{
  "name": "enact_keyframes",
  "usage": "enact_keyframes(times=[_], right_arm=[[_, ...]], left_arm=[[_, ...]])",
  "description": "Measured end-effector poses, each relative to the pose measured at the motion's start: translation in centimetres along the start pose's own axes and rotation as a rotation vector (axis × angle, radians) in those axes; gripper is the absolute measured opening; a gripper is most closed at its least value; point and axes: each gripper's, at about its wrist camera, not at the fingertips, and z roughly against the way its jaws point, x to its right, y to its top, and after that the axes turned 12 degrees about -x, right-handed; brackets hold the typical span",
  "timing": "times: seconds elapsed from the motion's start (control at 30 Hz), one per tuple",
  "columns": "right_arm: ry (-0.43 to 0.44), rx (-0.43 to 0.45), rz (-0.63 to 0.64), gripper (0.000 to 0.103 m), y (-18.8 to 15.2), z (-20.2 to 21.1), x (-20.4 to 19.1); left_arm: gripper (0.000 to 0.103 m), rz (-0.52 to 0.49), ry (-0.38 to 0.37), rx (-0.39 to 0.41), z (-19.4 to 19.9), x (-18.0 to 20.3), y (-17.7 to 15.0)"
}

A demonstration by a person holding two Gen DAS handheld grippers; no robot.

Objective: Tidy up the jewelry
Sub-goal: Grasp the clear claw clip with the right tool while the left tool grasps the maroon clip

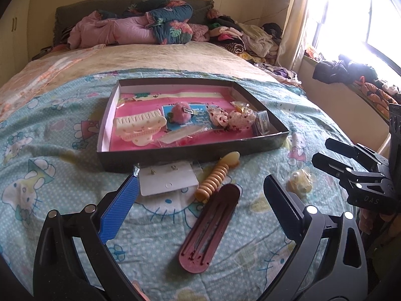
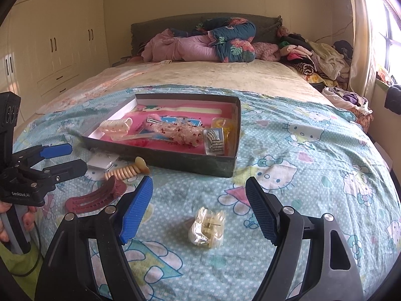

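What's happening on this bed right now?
A person holds two grippers over a bedspread, sorting accessories into a shallow box. Both the left gripper and right gripper are open and empty. A maroon hair clip, a spiral clip, an earring card and a small packet lie outside the box.

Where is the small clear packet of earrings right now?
The clear packet lies on the Hello Kitty sheet, between the open right gripper fingers, short of the box.

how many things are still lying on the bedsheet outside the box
4: a white earring card by the box's front wall, a tan spiral hair clip beside it, a maroon hair clip nearer, a small plastic-wrapped clip to the right.
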Motion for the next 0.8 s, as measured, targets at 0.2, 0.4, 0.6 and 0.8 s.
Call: enact_keyframes(times=[0.2, 0.4, 0.6, 0.8], right_arm=[[0.001, -0.014, -0.014, 0.074, -0.7, 0.1, 0.2], [-0.005, -0.032, -0.025, 0.074, -1.5, 0.1, 0.2], [-0.023, -0.049, -0.03, 0.074, -2.4, -0.3, 0.3], [-0.031, -0.077, -0.028, 0.074, -3.0, -1.1, 0.4]], left_arm=[[0.091, -0.013, -0.003, -0.027, -0.3, 0.2, -0.8], [0.088, -0.038, -0.003, -0.062, -1.1, 0.8, -1.5], [0.085, -0.075, -0.002, -0.094, -2.1, 1.6, -2.1], [0.081, -0.098, -0.002, -0.125, -2.9, 2.1, -2.7]])
